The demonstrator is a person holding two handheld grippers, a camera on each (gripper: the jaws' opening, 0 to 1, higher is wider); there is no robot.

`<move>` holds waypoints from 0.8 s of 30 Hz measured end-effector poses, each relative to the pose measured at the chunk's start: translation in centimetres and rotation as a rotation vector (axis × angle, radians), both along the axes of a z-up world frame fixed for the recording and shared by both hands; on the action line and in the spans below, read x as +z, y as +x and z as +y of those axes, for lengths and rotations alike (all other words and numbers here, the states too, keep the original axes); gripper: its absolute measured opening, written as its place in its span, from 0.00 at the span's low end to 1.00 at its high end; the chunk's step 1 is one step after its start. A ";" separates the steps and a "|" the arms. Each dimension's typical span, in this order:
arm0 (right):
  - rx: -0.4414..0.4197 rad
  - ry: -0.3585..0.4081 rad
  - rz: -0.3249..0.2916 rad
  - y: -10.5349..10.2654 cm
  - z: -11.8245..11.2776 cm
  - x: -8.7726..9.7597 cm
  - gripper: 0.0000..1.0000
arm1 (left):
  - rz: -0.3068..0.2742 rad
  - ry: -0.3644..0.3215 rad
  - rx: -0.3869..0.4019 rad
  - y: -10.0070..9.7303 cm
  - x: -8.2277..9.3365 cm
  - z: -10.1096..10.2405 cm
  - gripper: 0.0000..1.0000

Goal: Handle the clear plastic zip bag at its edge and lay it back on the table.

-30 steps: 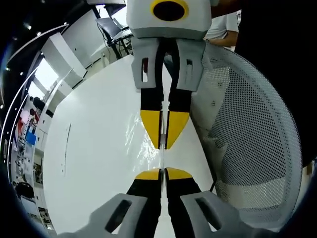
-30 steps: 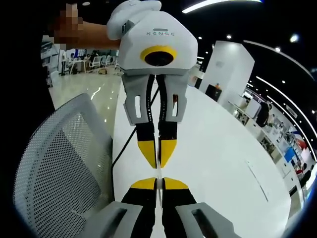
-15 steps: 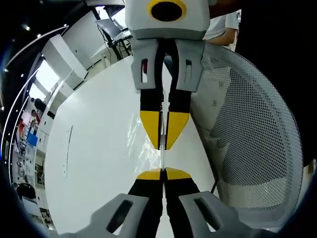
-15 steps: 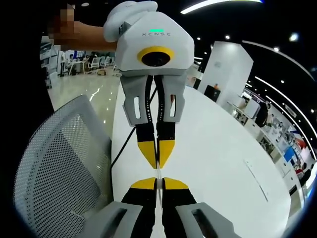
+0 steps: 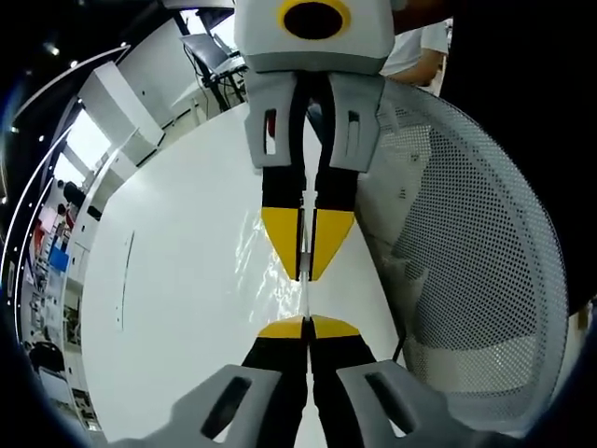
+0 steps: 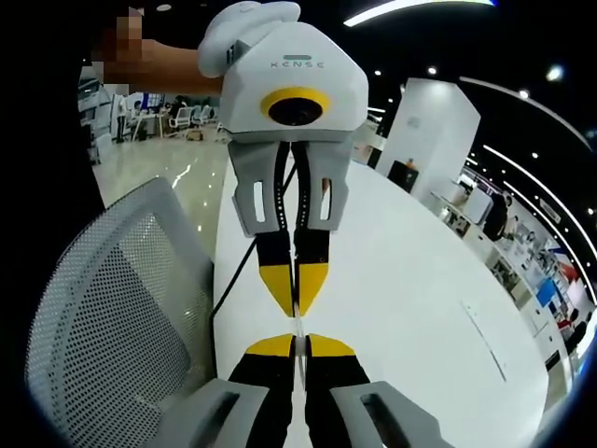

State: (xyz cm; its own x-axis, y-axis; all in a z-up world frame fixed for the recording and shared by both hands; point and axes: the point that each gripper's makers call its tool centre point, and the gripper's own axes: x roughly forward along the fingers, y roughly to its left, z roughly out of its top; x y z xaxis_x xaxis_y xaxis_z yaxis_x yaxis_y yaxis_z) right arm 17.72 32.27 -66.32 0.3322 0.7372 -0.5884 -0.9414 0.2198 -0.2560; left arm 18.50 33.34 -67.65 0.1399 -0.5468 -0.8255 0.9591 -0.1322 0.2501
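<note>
Above the white worktop (image 5: 168,308), at 12 o'clock: clear plastic zip bag (image 5: 306,291) stretched edge-on between left hand-held gripper (image 5: 307,322) and right hand-held gripper (image 5: 308,250), both clamped on its edge. Mid-carry; next, probably lowering flat, then releasing.

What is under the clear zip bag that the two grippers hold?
Under the zip bag lies the white table, seen through the clear plastic. Both grippers, left and right, cover its pinched edge.
</note>
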 end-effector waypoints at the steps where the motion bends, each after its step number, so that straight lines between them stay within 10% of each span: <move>1: 0.001 -0.001 -0.001 0.0 0.0 0.0 0.00 | 0.002 -0.001 0.002 0.0 0.0 0.1 0.00; 24: -0.008 0.010 0.006 0.0 -0.1 -0.1 0.00 | 0.008 0.000 0.014 0.1 0.1 0.5 0.00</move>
